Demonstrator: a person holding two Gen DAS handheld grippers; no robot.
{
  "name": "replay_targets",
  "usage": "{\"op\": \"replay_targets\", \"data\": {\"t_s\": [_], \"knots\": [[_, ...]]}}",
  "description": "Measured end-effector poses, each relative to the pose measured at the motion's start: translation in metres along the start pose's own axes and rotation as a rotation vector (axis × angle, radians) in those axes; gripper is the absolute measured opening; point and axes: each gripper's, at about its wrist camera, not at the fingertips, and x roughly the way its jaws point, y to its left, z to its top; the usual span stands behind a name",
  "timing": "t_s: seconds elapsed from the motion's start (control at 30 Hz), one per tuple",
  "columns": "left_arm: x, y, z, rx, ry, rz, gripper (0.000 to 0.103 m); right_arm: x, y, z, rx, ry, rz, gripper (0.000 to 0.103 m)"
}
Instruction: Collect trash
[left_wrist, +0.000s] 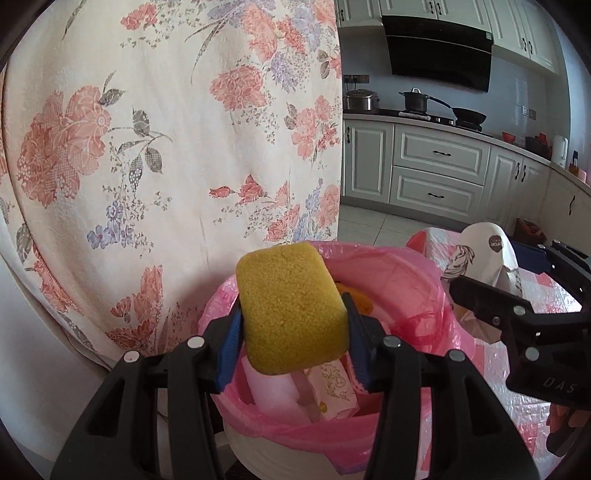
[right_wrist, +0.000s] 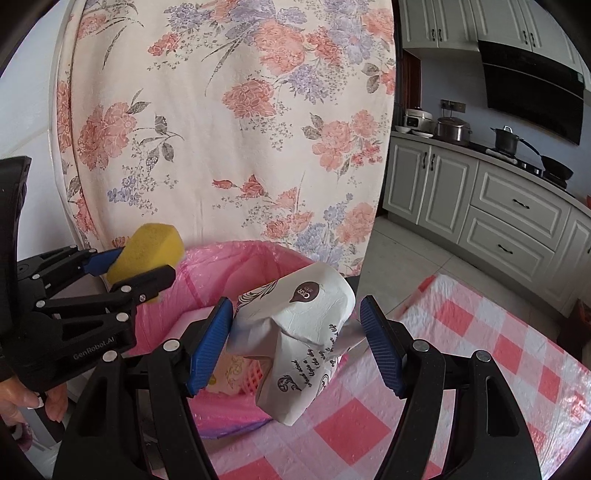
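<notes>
A yellow sponge (left_wrist: 291, 310) is clamped between the blue pads of my left gripper (left_wrist: 291, 317), which is shut on it. It hangs over the near side of a bin lined with a pink bag (left_wrist: 406, 266). My right gripper (right_wrist: 295, 306) is shut on a crushed white paper cup (right_wrist: 306, 332) with dark print, held above the bin's right rim (right_wrist: 229, 251). Each view shows the other tool: the left gripper (right_wrist: 147, 264) with the sponge (right_wrist: 151, 251) at the left, the right gripper (left_wrist: 506, 266) with the cup (left_wrist: 484, 251) at the right. Paper and white foam scraps (left_wrist: 332, 380) lie inside the bin.
A floral cloth (left_wrist: 166, 147) hangs right behind the bin. A pink-and-white checked tablecloth (right_wrist: 480, 350) covers the surface to the right. Grey kitchen cabinets (right_wrist: 517, 206) and a stove with pots (left_wrist: 417, 99) stand far back. A person's hand (right_wrist: 22, 402) grips the left tool.
</notes>
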Motion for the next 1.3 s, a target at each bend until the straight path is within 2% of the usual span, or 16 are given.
{"op": "replay_targets", "data": {"t_s": [0.37,0.43,0.5,0.63,0.67,0.8,0.9,1.07,1.3], "knots": [[0.028,0.02,0.001,-0.009,0.05,-0.028,0.051,0.022,0.004,0.016,-0.011,-0.003,0.049,0.069],[0.03,0.022,0.0,0.001,0.047,-0.009,0.057,0.024,0.003,0.017,-0.004,-0.006,0.063,0.072],[0.031,0.024,-0.001,0.003,0.036,0.016,0.074,0.024,0.001,0.017,0.006,-0.01,0.055,0.076],[0.023,0.03,-0.002,-0.009,0.014,0.048,0.08,0.02,-0.004,0.016,0.017,-0.015,0.041,0.076],[0.021,0.03,-0.002,-0.009,0.009,0.056,0.085,0.017,-0.005,0.015,0.017,-0.016,0.037,0.076],[0.002,0.03,0.001,-0.005,-0.035,0.1,0.098,0.003,-0.008,0.013,0.014,-0.02,0.012,0.076],[-0.023,0.027,0.006,0.002,-0.089,0.142,0.098,-0.012,-0.01,0.013,0.015,-0.03,-0.023,0.081],[-0.069,0.021,0.018,-0.022,-0.167,0.163,0.098,-0.05,-0.014,0.02,0.032,-0.066,-0.066,0.084],[-0.123,0.013,0.018,-0.096,-0.187,0.145,0.098,-0.105,-0.015,0.015,0.039,-0.112,-0.089,0.084]]}}
